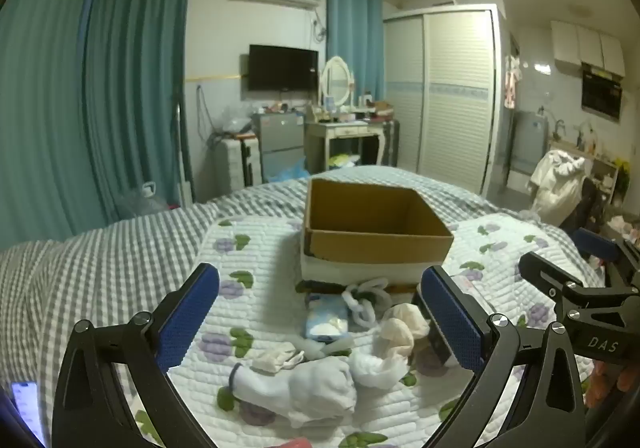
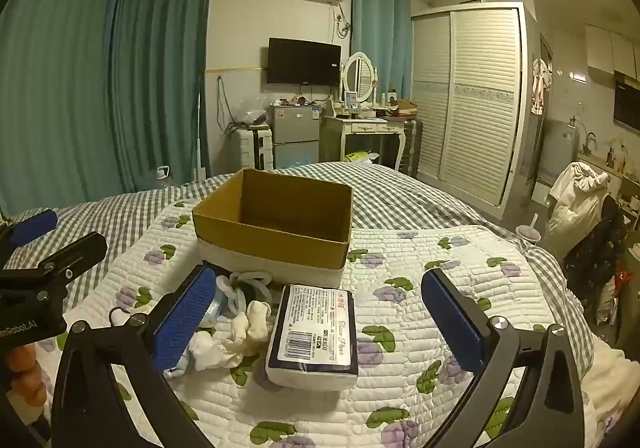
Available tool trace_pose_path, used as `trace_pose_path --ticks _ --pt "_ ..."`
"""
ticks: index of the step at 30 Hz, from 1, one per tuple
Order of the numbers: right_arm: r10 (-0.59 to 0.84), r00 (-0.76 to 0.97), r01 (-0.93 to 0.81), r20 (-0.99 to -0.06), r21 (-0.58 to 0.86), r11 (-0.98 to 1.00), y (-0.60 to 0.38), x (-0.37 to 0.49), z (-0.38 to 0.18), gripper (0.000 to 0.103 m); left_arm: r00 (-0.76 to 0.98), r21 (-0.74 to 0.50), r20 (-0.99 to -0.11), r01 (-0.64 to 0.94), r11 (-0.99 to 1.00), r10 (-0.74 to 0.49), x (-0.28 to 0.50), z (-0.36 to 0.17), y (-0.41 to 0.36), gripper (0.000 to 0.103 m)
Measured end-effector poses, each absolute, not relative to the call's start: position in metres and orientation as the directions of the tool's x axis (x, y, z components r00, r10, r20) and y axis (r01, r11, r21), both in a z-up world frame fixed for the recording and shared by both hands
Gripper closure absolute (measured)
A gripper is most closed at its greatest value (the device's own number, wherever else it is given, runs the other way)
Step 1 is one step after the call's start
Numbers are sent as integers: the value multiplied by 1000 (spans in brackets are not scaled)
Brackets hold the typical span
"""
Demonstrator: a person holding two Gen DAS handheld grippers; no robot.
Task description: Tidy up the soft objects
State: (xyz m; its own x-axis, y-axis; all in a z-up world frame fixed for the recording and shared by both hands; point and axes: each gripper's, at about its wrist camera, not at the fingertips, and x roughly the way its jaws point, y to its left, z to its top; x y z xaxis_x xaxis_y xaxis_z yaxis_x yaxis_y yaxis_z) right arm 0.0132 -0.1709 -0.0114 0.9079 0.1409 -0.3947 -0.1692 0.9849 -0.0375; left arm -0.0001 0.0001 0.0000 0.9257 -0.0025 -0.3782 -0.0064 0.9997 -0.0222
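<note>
Your left claw point(image 1: 320, 312) stands wide apart with nothing between its blue pads, hovering above the heap of soft things on the flowered quilt point(image 1: 256, 248) that covers the near part of the bed point(image 1: 100, 248). Your right claw point(image 2: 320, 312) is just as far apart and holds nothing — the tissue pack point(image 2: 314, 332) lies flat on the quilt between its two fingers, touching neither.

The cardboard box point(image 1: 372, 224) sits open toward the middle of the quilt, farther from you than the heap, and the white chain toy point(image 1: 366, 300) lies right against its near wall. Just in front of that is a small blue-and-white packet point(image 1: 326, 316). Beside it are the rolled cream socks point(image 1: 400, 324), and nearer your edge of the bed a white sock bundle point(image 1: 316, 388) with a dark hair tie point(image 1: 234, 374) at its left end. The tissue pack rests just to the right of the socks, seen from the right wrist, its barcode label facing up.

Beyond the foot of the bed stand a white dressing table point(image 2: 368, 127) and a wardrobe point(image 2: 472, 95) — well apart from the quilt.
</note>
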Motion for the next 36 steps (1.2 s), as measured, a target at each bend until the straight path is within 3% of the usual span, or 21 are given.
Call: trace_pose_path --ticks 36 --pt "136 888 -163 -440 -23 986 -174 18 -20 0 919 -23 -395 -11 1000 1 -1 -6 -2 0"
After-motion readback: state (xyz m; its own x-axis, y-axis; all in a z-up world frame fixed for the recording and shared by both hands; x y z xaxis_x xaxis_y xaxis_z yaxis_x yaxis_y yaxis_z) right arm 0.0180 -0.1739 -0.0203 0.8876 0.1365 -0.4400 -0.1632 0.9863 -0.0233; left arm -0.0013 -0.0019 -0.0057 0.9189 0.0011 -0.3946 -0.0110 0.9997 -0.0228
